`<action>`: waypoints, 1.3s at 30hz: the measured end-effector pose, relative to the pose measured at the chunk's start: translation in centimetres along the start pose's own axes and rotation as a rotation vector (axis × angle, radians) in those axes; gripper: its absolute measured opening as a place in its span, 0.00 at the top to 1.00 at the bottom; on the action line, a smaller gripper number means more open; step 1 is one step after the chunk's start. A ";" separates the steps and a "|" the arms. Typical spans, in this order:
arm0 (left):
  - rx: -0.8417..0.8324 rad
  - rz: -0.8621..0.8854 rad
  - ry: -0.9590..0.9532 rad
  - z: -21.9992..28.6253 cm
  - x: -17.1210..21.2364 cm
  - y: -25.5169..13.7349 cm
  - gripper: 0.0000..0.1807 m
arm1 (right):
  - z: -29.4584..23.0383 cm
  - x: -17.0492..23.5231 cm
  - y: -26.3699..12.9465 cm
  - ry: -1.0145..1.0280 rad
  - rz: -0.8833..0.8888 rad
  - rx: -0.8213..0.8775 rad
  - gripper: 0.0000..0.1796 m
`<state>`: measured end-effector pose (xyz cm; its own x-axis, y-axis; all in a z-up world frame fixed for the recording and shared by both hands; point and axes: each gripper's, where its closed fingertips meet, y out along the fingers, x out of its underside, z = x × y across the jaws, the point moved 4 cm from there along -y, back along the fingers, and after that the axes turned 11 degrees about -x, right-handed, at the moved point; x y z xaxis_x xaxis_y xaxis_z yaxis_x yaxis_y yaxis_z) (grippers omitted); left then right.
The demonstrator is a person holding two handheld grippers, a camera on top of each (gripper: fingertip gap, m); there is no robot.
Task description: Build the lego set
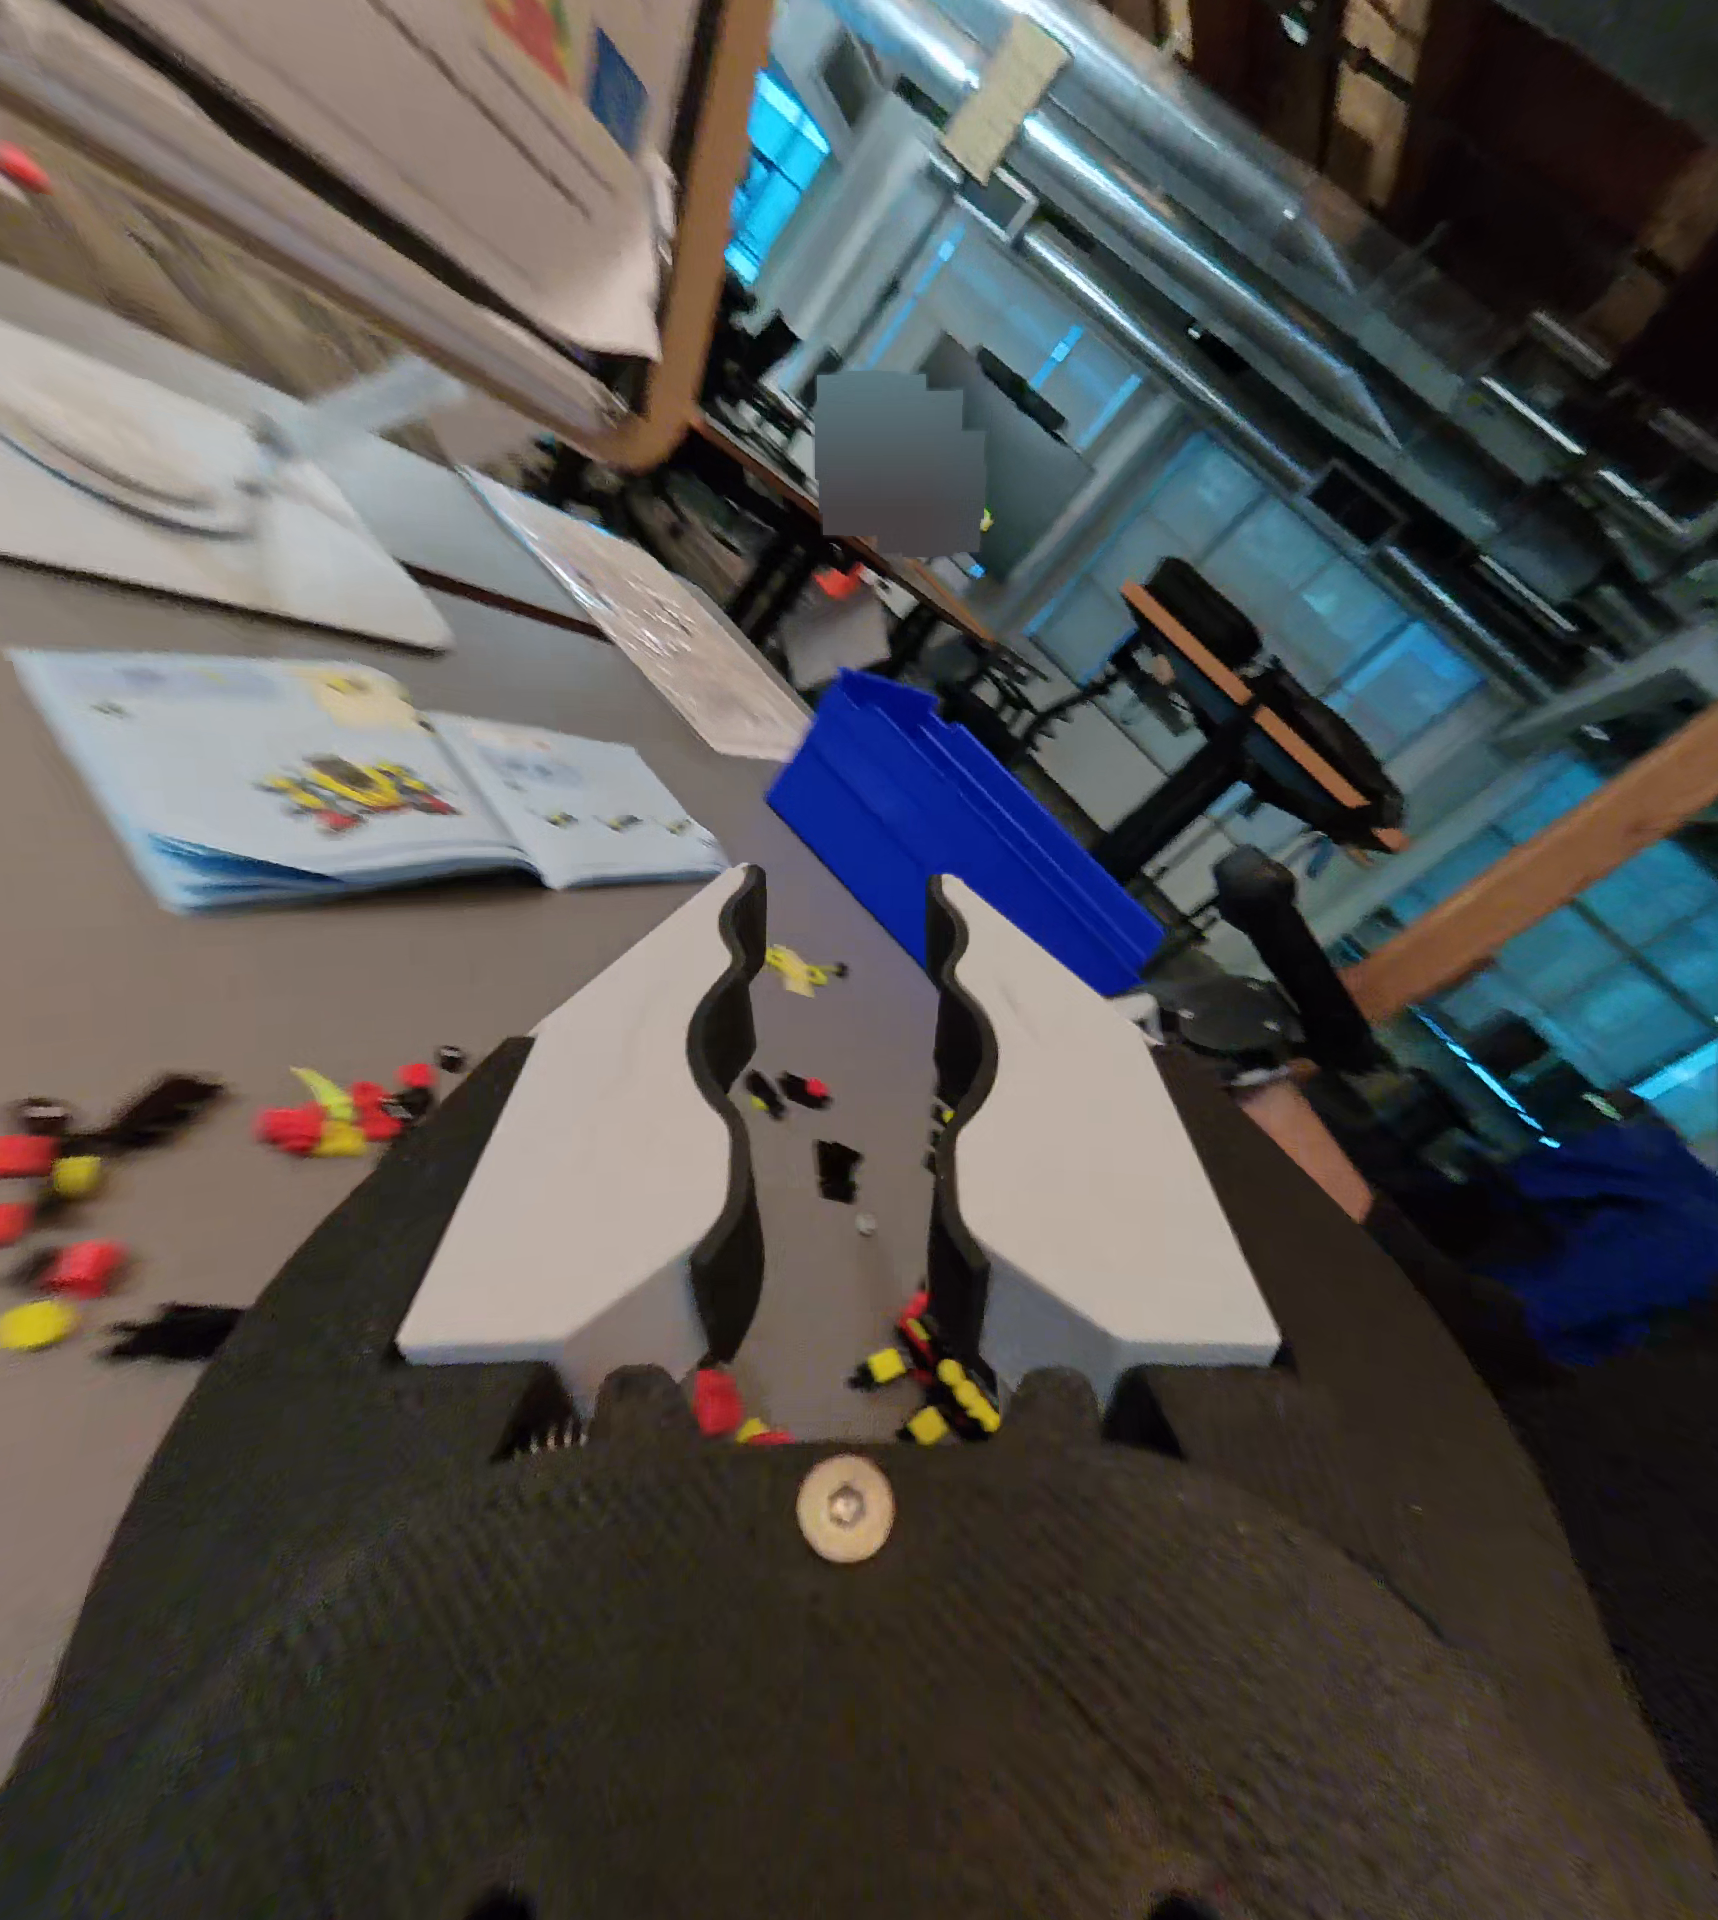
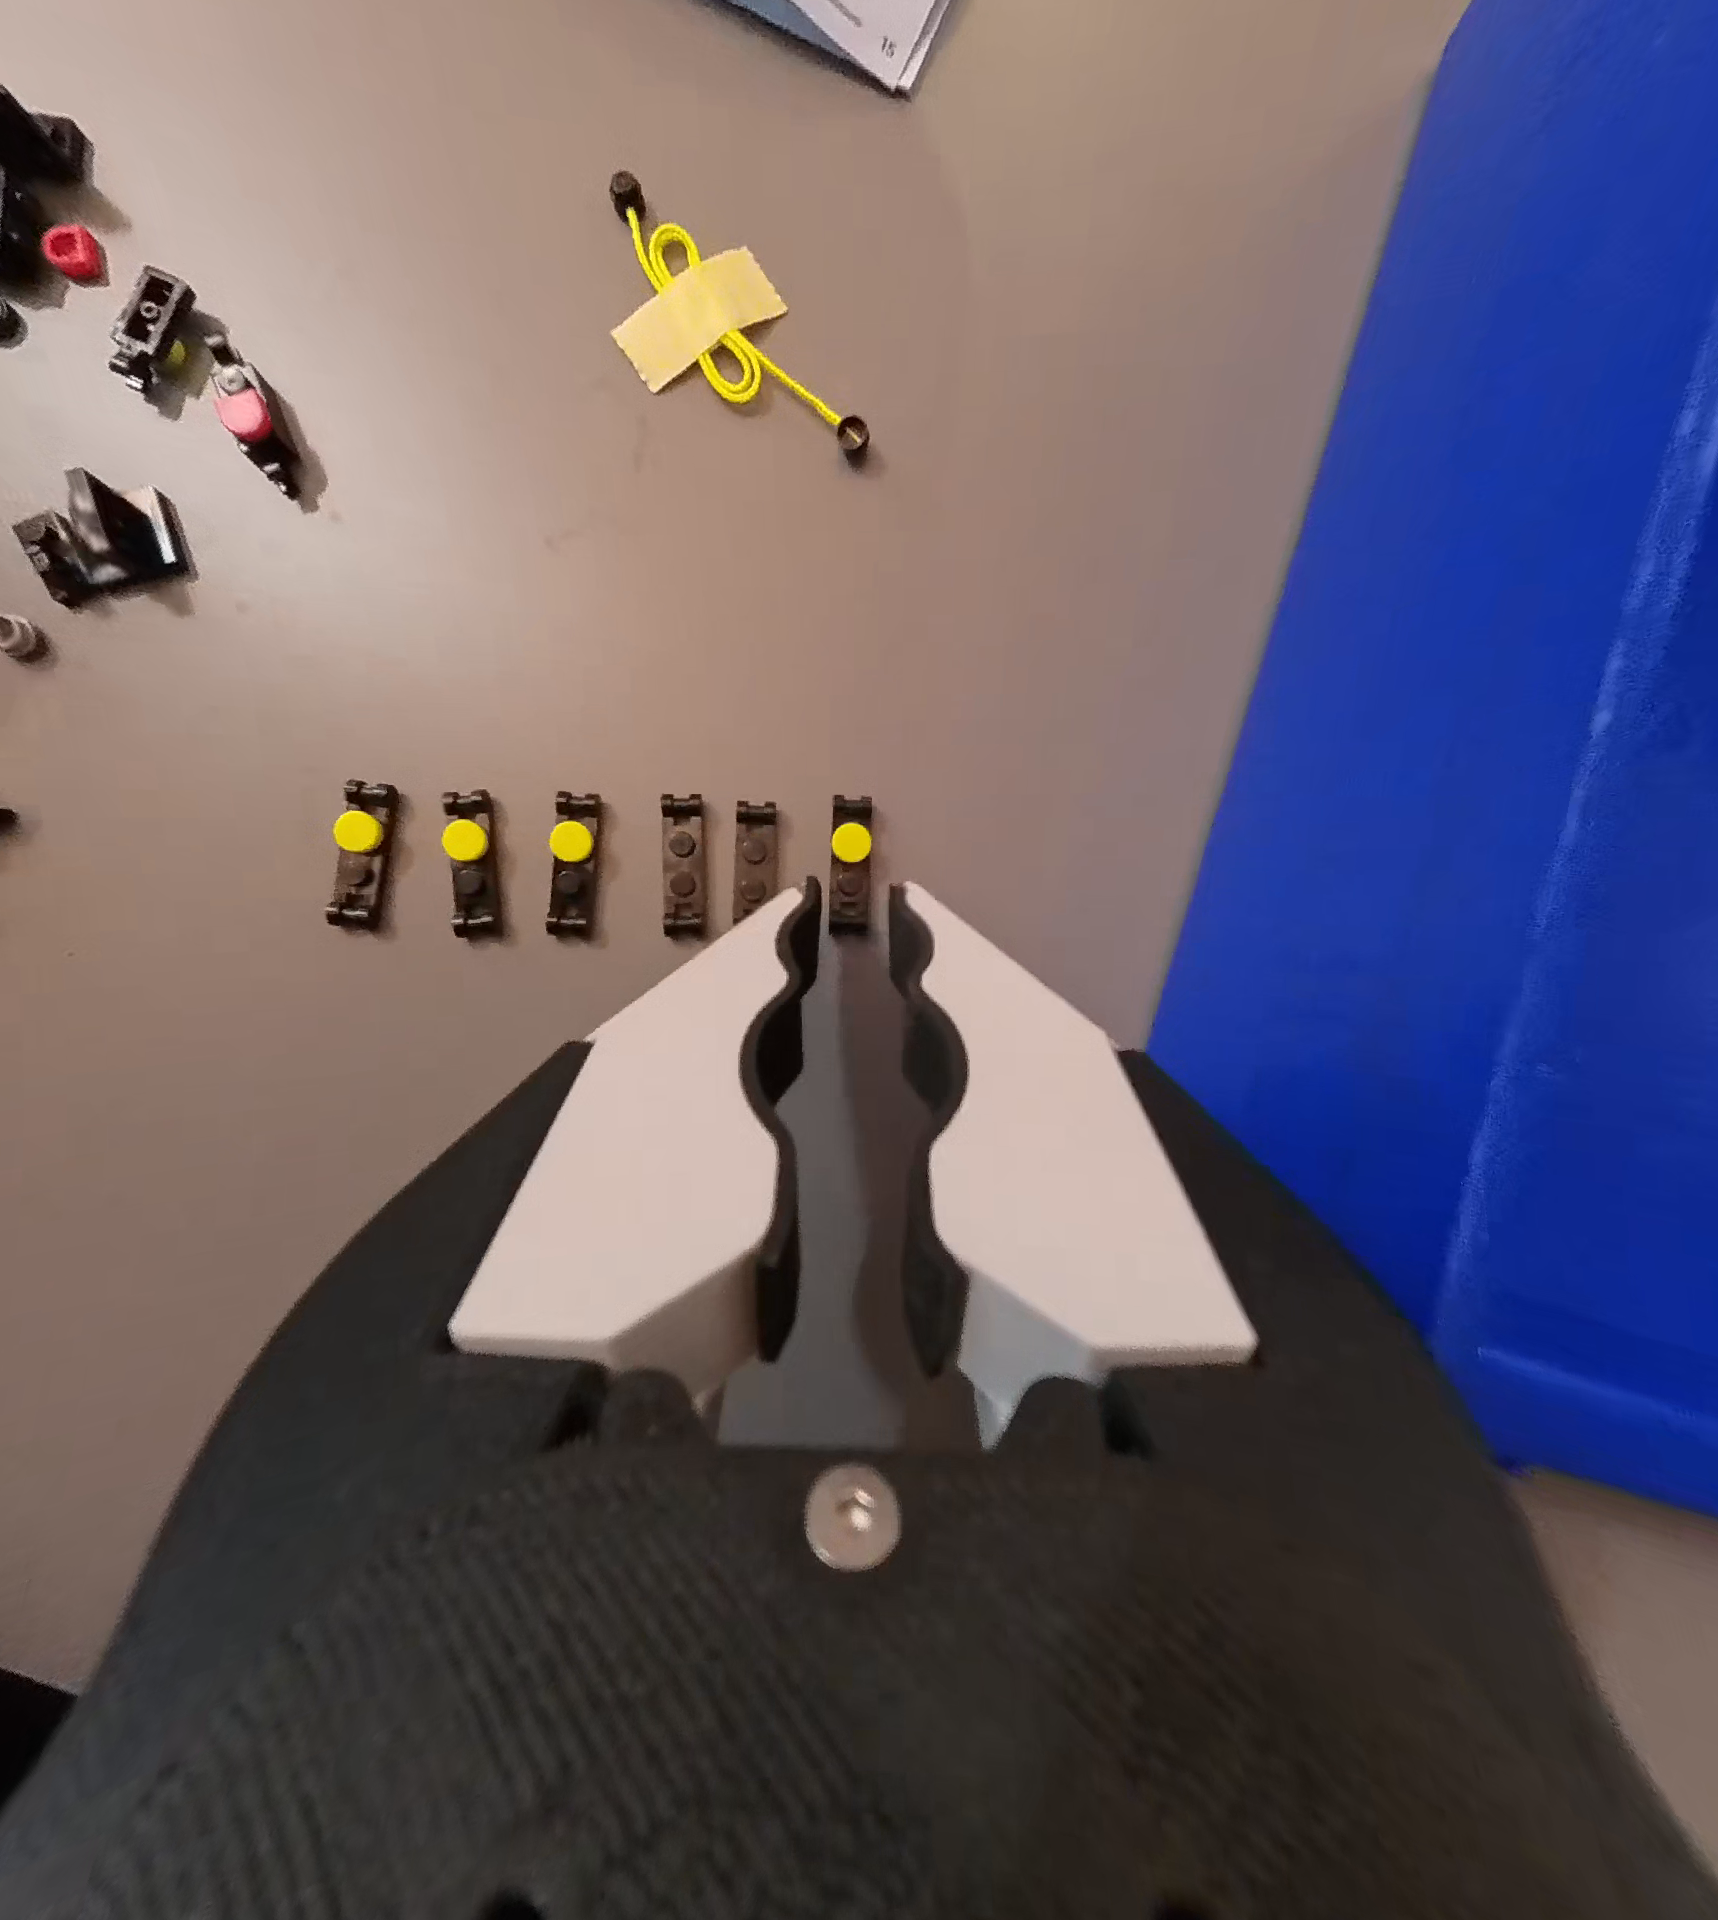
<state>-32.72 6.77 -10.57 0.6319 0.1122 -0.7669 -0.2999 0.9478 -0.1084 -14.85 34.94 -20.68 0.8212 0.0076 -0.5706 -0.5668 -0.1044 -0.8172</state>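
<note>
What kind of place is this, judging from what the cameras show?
Probably a workshop or lab in an industrial-style building: metal ducts run under the ceiling, more worktables stand behind, and a blue storage bin sits on this grey table with Lego pieces.

Heavy motion blur and edge distortion are seen in the left wrist view; the right wrist view is sharp, evenly lit, softly shadowed.

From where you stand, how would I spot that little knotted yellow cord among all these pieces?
Start at the big blue plastic bin on the right of the grey table. Just left of it, above the row of small black plates, lies the looped yellow string. It alone is bound by pale tape, with a black knob at each end.
</note>
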 end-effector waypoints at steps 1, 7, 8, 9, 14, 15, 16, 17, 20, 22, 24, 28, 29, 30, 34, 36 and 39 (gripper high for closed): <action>-0.030 0.026 0.014 -0.6 -0.8 -0.7 0.84 | 0.0 -0.1 -0.2 -0.004 0.008 0.004 0.93; -0.209 0.142 0.105 -3.6 -4.3 -4.8 0.85 | -1.6 -2.8 -1.7 -0.020 0.213 -0.123 0.93; -0.239 0.139 0.125 -4.0 -4.4 -5.2 0.85 | -2.2 -3.4 -2.0 -0.029 0.262 -0.158 0.93; -0.264 0.131 0.145 -4.3 -4.4 -5.4 0.85 | -2.7 -3.9 -2.2 -0.038 0.305 -0.187 0.94; -0.327 -0.004 0.237 -5.3 -2.6 -4.7 0.86 | -5.7 -5.6 -1.9 -0.079 0.416 -0.312 0.96; -0.329 -0.038 0.251 -5.4 -2.1 -4.4 0.86 | -6.2 -5.7 -1.5 -0.095 0.413 -0.328 0.96; -0.328 -0.067 0.266 -5.4 -1.7 -4.1 0.87 | -6.7 -5.8 -1.0 -0.114 0.396 -0.333 0.96; -0.329 -0.088 0.283 -5.4 -1.3 -4.0 0.87 | -7.1 -5.9 -0.6 -0.131 0.377 -0.336 0.95; -0.347 -0.127 0.332 -5.6 -0.7 -3.7 0.90 | -8.8 -6.7 0.2 -0.161 0.373 -0.388 0.95; -0.357 -0.144 0.341 -5.9 -0.5 -3.6 0.91 | -10.2 -7.4 0.6 -0.168 0.389 -0.447 0.94; -0.355 -0.165 0.334 -6.2 -0.2 -3.5 0.93 | -11.3 -7.9 1.2 -0.180 0.388 -0.497 0.94; -0.375 -0.197 0.343 -7.1 -0.1 -3.9 1.00 | -12.5 -8.1 2.2 -0.204 0.370 -0.545 0.94; -0.383 -0.198 0.346 -7.3 -0.2 -4.0 1.00 | -12.5 -8.1 2.3 -0.201 0.374 -0.553 0.94; -0.389 -0.200 0.349 -7.6 -0.2 -4.2 1.00 | -12.5 -8.1 2.3 -0.193 0.379 -0.561 0.94; -0.439 -0.218 0.373 -8.9 -0.6 -4.7 1.00 | -12.6 -9.5 1.9 -0.125 0.440 -0.632 0.91; -0.471 -0.227 0.386 -9.6 -0.7 -5.0 1.00 | -13.0 -10.7 1.3 -0.123 0.492 -0.665 0.90; -0.507 -0.240 0.409 -10.4 -0.8 -5.4 1.00 | -13.3 -11.4 1.3 -0.155 0.506 -0.671 0.89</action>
<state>-39.05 -1.51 -15.96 0.4321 -0.2987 -0.8509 -0.5457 0.6646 -0.5104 -24.04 21.51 -14.18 0.4341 -0.0678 -0.8983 -0.6635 -0.6986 -0.2679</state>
